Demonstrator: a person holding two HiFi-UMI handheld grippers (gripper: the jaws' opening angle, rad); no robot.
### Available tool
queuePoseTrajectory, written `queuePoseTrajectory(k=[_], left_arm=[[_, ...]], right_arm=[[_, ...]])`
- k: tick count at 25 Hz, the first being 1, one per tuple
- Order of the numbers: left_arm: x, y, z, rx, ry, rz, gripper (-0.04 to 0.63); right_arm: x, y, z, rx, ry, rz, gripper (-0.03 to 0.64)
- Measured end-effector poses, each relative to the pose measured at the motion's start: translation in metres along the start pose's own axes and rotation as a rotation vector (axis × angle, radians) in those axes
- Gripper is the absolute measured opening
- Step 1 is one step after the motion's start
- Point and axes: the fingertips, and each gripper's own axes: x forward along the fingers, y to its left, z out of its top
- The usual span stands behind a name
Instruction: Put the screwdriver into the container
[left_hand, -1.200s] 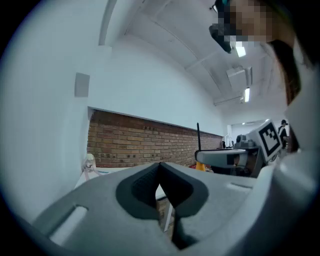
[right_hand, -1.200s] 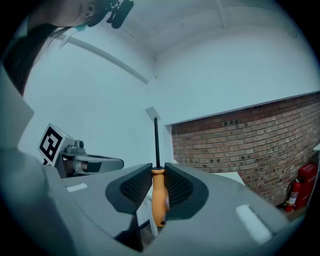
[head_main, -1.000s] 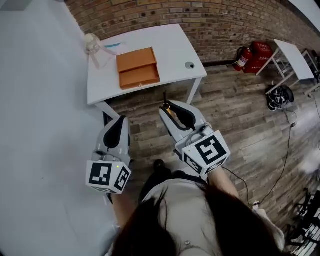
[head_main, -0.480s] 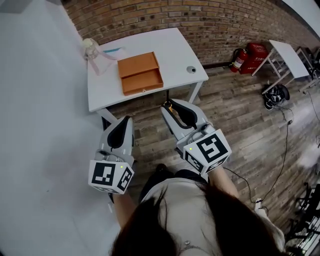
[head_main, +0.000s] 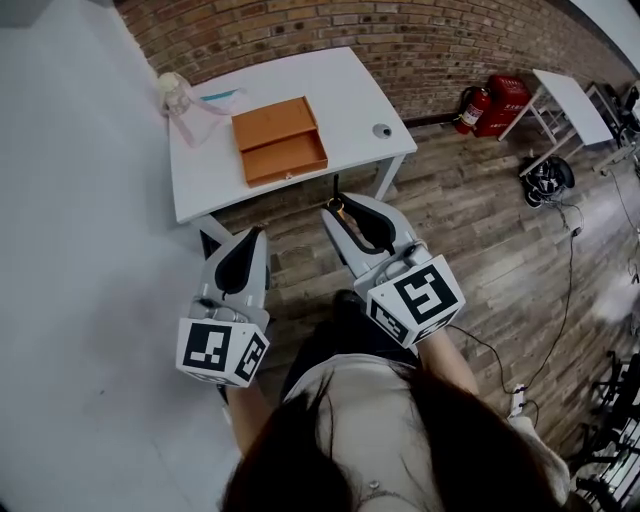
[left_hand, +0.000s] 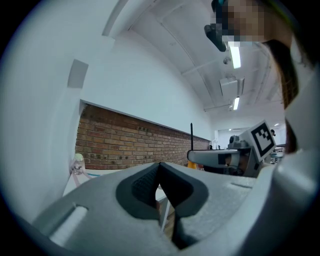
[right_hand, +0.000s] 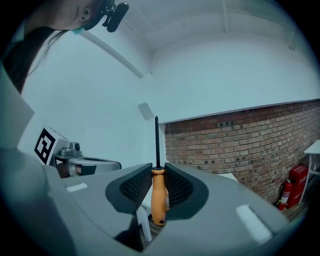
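Closest to you, your left gripper (left_hand: 160, 167) is held low in front of your body, its jaws pressed together tip to tip. Beside it, your right gripper (right_hand: 158, 170) has its jaws clamped on the orange handle of the screwdriver (right_hand: 159, 200). The tool stands upright between the pads, with its dark shaft rising above the jaw tips and the butt of the handle hanging below them. Both grippers hover apart from each other over the wooden floor (head_main: 470, 230), short of the white surface (head_main: 350, 90) ahead. On that surface the orange container (head_main: 280, 140) lies near the middle, showing two parts side by side, well apart from the screwdriver. A small round dark object (head_main: 380, 130) sits near the surface's right edge, and a pale bundle in clear plastic (head_main: 180, 95) lies at its far left corner. Beyond runs a brick wall (head_main: 400, 30), with red fire extinguishers (head_main: 492, 100) at its foot to your right.
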Motion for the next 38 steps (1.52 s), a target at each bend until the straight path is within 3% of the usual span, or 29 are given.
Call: queuePoseTrajectory(k=[13,38], left_arm=[[0.047,0.031,0.002,0.005,-0.003,-0.001,0.002],[0.124,0.105,0.003,-0.004,0.013,0.089,0.002]], right_arm=[[0.05,-0.034,-0.003,-0.003,-0.005,0.015,0.081],[0.159,-0.104,-0.033,-0.041,0.08,0.093,0.081]])
